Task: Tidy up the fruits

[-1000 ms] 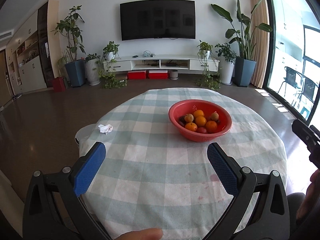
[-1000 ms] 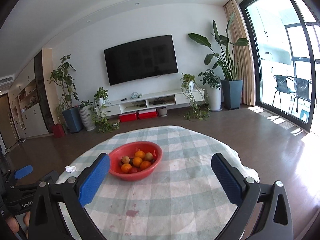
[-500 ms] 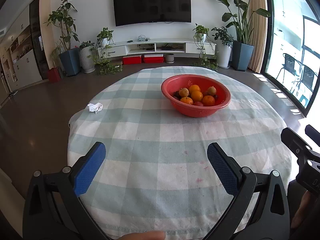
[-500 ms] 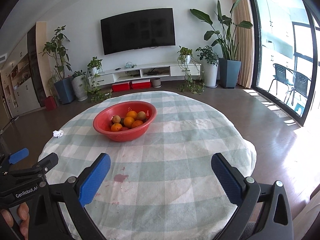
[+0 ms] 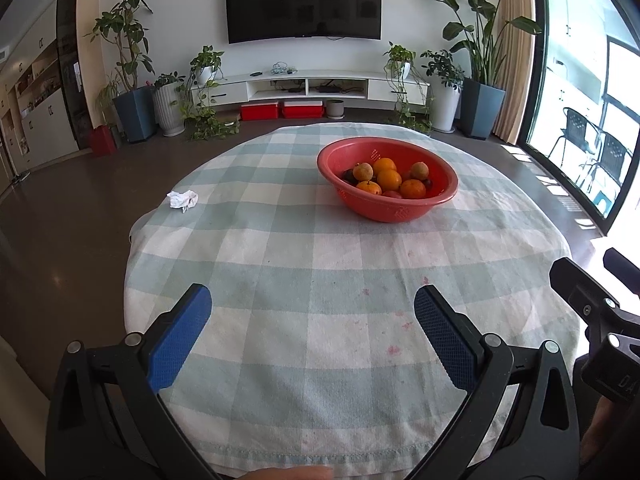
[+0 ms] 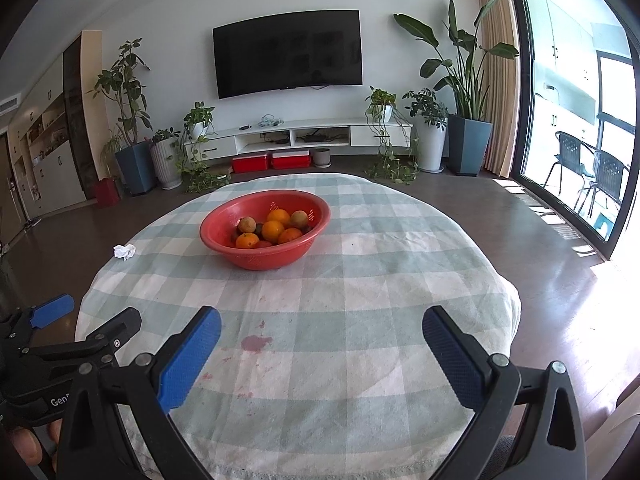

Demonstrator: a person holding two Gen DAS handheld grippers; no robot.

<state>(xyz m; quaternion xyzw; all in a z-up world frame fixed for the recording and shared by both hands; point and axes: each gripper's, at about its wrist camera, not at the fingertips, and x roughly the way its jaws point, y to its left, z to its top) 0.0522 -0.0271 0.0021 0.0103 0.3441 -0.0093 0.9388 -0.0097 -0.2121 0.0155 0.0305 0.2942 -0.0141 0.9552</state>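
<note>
On the counter (image 5: 280, 272), a round top under a pale green-and-white checked cloth, items read left to right as follows.

1. A crumpled white tissue (image 5: 182, 200) lies near the counter edge at 10 o'clock in the left wrist view, well apart from everything else. The right wrist view shows the same tissue (image 6: 124, 251) at 10 o'clock.

2. The left hand-held gripper (image 5: 313, 334) hangs over the near edge of the counter at 6 o'clock. Its jaws are spread wide and nothing lies between the blue pads (image 5: 179, 336). A fingertip shows at the bottom edge of this view.

3. Reddish stains (image 6: 256, 342) mark the cloth between the near edge and the centre.

4. The red bowl (image 5: 387, 208) stands upright on the far half of the counter, at 1 o'clock in the left wrist view and at 11 o'clock in the right wrist view (image 6: 264, 258). It holds the fruits (image 5: 390, 180): several oranges, two brownish round fruits and some darker pieces low in the pile. The fruits are well apart from both tools.

5. The right hand-held gripper (image 6: 322, 346) hangs over the near edge at 6 o'clock, jaws spread wide, with nothing held.
</note>
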